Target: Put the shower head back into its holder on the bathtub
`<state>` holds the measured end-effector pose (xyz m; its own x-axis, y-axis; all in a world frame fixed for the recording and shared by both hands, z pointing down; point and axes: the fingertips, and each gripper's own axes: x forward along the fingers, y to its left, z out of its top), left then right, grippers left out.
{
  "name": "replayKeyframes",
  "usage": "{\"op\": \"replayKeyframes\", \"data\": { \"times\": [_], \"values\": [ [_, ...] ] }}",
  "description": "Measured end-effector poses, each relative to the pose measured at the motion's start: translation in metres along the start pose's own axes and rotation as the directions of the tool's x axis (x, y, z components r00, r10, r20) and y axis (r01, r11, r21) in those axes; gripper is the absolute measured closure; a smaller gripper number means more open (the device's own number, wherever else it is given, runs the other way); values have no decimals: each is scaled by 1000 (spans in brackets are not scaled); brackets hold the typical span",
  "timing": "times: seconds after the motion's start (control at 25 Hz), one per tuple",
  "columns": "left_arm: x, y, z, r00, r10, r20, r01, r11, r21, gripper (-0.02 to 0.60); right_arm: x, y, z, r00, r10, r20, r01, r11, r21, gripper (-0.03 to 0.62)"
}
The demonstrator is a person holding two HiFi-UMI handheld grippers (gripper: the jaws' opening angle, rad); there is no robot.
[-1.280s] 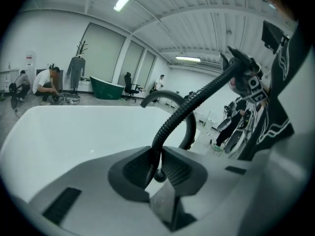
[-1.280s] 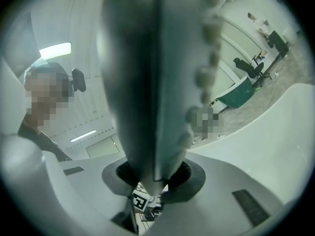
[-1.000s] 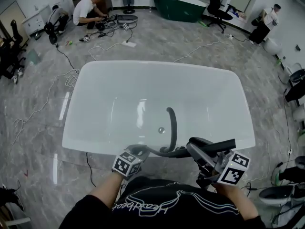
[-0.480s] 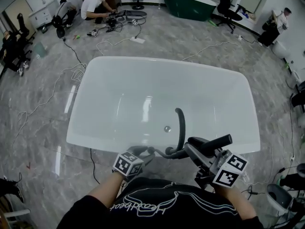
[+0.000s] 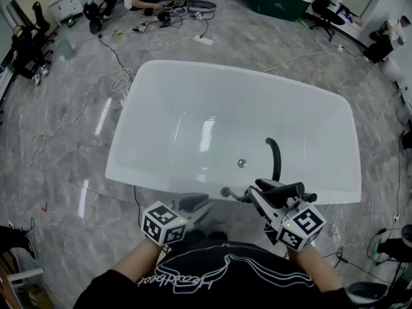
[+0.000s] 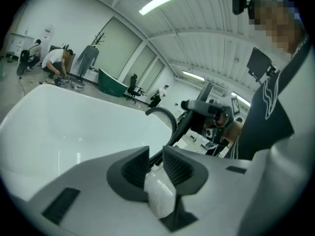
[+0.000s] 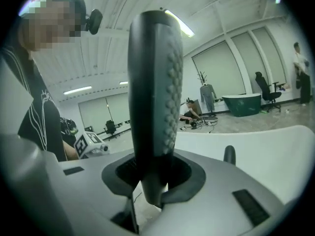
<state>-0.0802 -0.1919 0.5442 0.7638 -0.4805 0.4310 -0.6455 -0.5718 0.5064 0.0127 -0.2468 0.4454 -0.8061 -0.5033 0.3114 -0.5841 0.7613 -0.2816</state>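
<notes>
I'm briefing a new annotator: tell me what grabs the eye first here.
A big white bathtub fills the middle of the head view, on a grey marble floor strewn with cables. At its near rim the right gripper is shut on a dark shower head, whose hose arches up over the bathtub.

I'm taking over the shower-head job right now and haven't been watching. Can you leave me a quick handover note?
Left gripper: open, gripping nothing. Its jaws have just been closing. The hose seems to lie beyond the gap, not in it.
Right gripper: shut on the shower head, held at the tub's near rim, close to the spout.
Done: shower head is in hand.
Left: seat it in its holder. I can't pick the holder out for certain, so look along the near rim by the spout.
</notes>
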Motion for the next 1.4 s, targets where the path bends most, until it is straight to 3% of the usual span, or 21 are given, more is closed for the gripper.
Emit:
{"op": "replayKeyframes", "data": {
  "times": [0.08,0.2,0.28,0.44,1.04,1.4],
  "values": [
    [-18,-2,9,999,-30,19,29,999,18,520,13,2,-9,999,-40,-16,40,999,-25,491],
    [-43,-6,18,996,-72,46,70,996,48,525,25,2,-26,995,-98,-29,96,994,-52,491],
    [-58,-6,24,995,-79,65,75,995,67,574,32,2,-34,991,-127,-30,124,990,-69,491],
    [-78,-7,22,991,-120,65,114,989,91,575,45,-9,-55,980,-194,-43,190,979,-75,491],
    [-124,33,-6,995,-87,57,86,996,12,575,101,-57,-184,917,-358,-178,361,932,-16,491],
    [-130,47,-16,996,-72,52,73,997,-33,577,116,-65,-232,873,-393,-289,395,917,-52,491]
  ]
}}
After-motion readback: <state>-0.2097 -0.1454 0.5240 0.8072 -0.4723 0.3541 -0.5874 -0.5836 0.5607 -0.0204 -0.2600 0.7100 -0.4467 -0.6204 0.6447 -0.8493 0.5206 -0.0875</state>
